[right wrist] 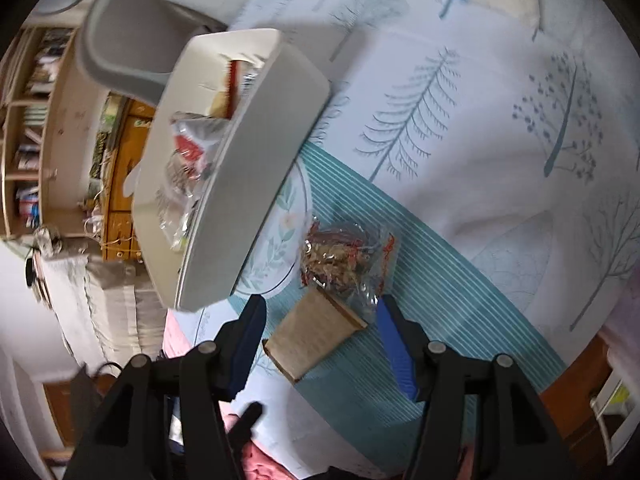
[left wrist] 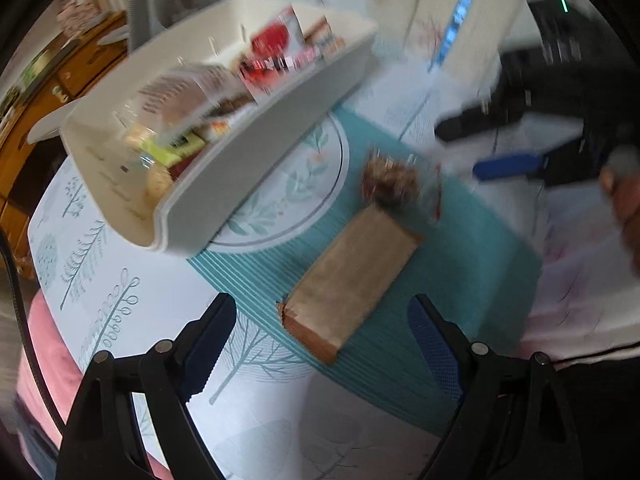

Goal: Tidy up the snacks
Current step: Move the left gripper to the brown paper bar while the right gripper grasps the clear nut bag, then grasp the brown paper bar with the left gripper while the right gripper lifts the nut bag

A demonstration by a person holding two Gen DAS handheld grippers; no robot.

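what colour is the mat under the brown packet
Teal with thin white stripes; right wrist view shows it best.

- Soft, even daylight in both views; no hard glare.
- Left wrist view smeared by motion blur, worst on the white bin (left wrist: 224, 128) in the upper left and the dark shapes at right.
- Right wrist view sharper; tablecloth (right wrist: 460, 120) prints read clearly.
- Fisheye bending and black vignette at every corner.

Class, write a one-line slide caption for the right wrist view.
Open right gripper above a brown paper packet and clear snack bag beside the filled white bin.
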